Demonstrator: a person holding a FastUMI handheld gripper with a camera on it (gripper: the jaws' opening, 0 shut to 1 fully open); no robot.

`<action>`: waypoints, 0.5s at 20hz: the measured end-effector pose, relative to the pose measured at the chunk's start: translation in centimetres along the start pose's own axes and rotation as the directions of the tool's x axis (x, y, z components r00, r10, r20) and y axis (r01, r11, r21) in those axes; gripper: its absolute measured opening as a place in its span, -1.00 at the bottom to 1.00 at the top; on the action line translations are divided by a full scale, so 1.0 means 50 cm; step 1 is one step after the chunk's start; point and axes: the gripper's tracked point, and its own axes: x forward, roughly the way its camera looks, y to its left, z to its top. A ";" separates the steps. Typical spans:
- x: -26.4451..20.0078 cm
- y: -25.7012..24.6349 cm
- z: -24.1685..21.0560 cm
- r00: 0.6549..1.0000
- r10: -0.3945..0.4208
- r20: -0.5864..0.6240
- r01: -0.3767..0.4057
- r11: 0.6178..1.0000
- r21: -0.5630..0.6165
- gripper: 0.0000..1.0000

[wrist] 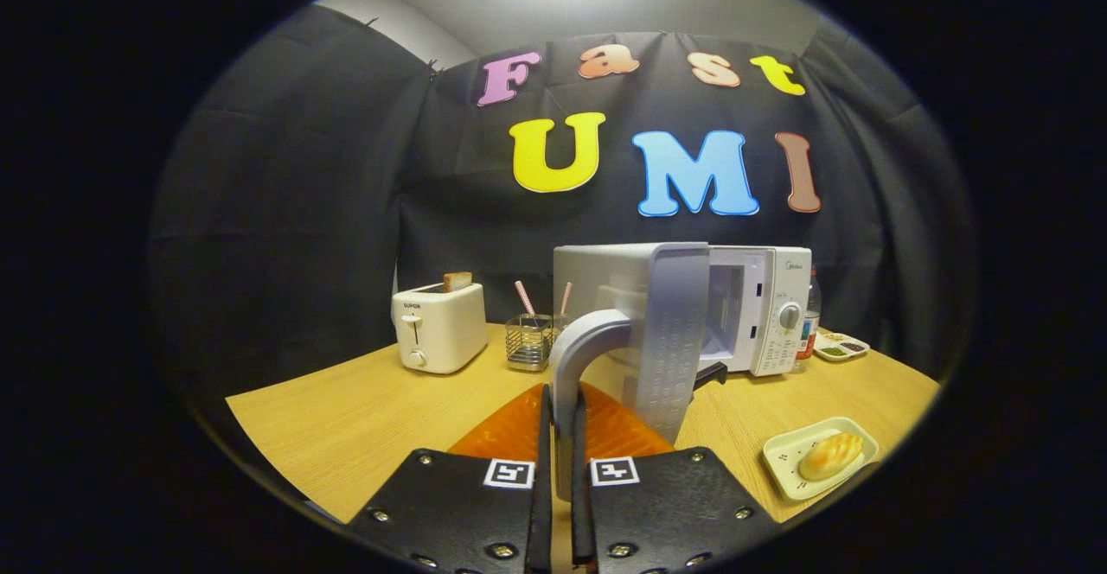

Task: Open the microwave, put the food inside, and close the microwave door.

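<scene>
1. The hand-held gripper (560, 462) has its two fingers drawn close together, clamped on the grey curved handle (581, 358) of the microwave door (670, 341).
2. The door stands swung open, edge-on just beyond the fingers, at 12 o'clock from them.
3. The microwave (761, 306), white, sits behind the door at 1 o'clock; its dial (789, 316) and keypad face forward. A small brand mark sits at its top corner, too small to read.
4. The food, a golden bun (830, 456), lies on a pale tray (783, 457) on the tabletop (346, 418), at 3 o'clock from the fingers, well apart from the microwave.
5. A white toaster (438, 328) marked "SUPOR" stands at 10 o'clock, a slice of bread (457, 281) in its slot.
6. A wire holder (528, 342) with striped straws stands between toaster and microwave.
7. An orange mat (605, 427) lies under the door.
</scene>
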 end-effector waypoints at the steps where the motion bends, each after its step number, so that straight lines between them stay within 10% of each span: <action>1: 0.003 0.022 0.001 0.999 -0.031 0.008 0.031 0.999 0.009 -0.81; 8: 0.029 0.156 0.007 0.974 -0.203 0.100 0.202 0.979 0.019 -0.81; 10: 0.037 0.170 0.002 0.970 -0.220 0.100 0.222 0.975 -0.011 -0.45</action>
